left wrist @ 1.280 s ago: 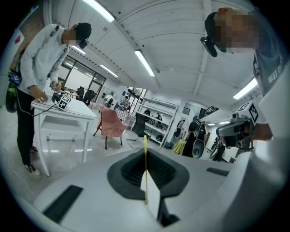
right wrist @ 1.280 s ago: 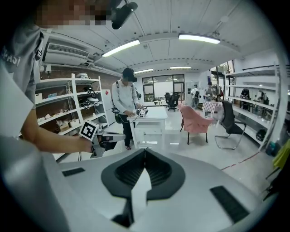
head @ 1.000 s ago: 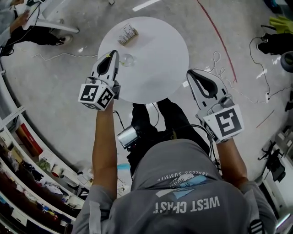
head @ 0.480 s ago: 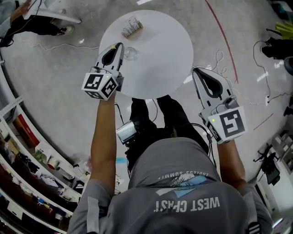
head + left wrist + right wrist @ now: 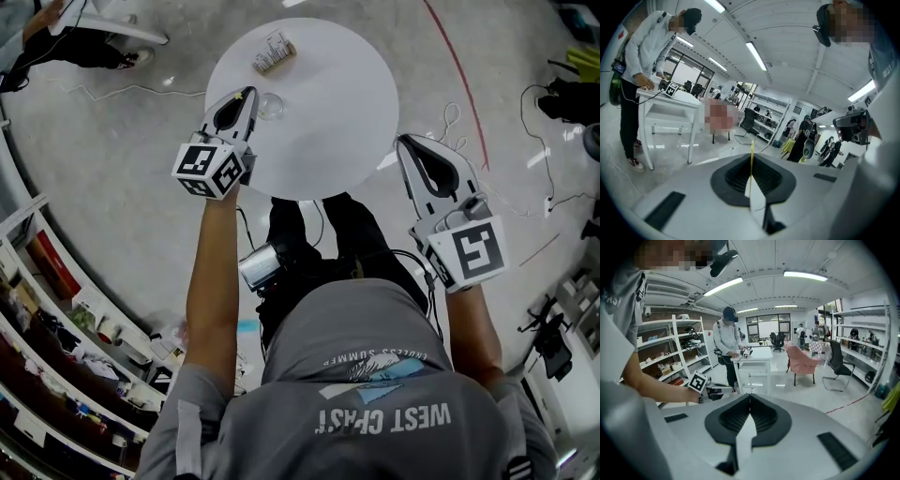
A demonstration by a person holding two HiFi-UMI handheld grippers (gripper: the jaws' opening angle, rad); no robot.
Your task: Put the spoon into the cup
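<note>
My left gripper (image 5: pixel 244 96) is shut on a thin yellow spoon (image 5: pixel 751 161). In the left gripper view only its narrow edge shows, standing up between the closed jaws. In the head view a small yellow tip of the spoon (image 5: pixel 240 94) pokes out at the jaw ends. A clear glass cup (image 5: pixel 270 105) stands on the round white table (image 5: pixel 328 112), just right of the left jaw tips. My right gripper (image 5: pixel 405 142) hangs shut and empty off the table's right edge. The jaws of the right gripper (image 5: pixel 750 398) meet with nothing between them.
A small box of upright pieces (image 5: pixel 274 53) sits at the table's far side. Cables (image 5: pixel 450 131) lie on the concrete floor to the right, and shelving (image 5: pixel 56 309) curves along the left. A person works at a white desk (image 5: pixel 752 355) beyond.
My left gripper has moved forward over the table's left edge, bringing the spoon tip close beside the cup. The right gripper has shifted only slightly.
</note>
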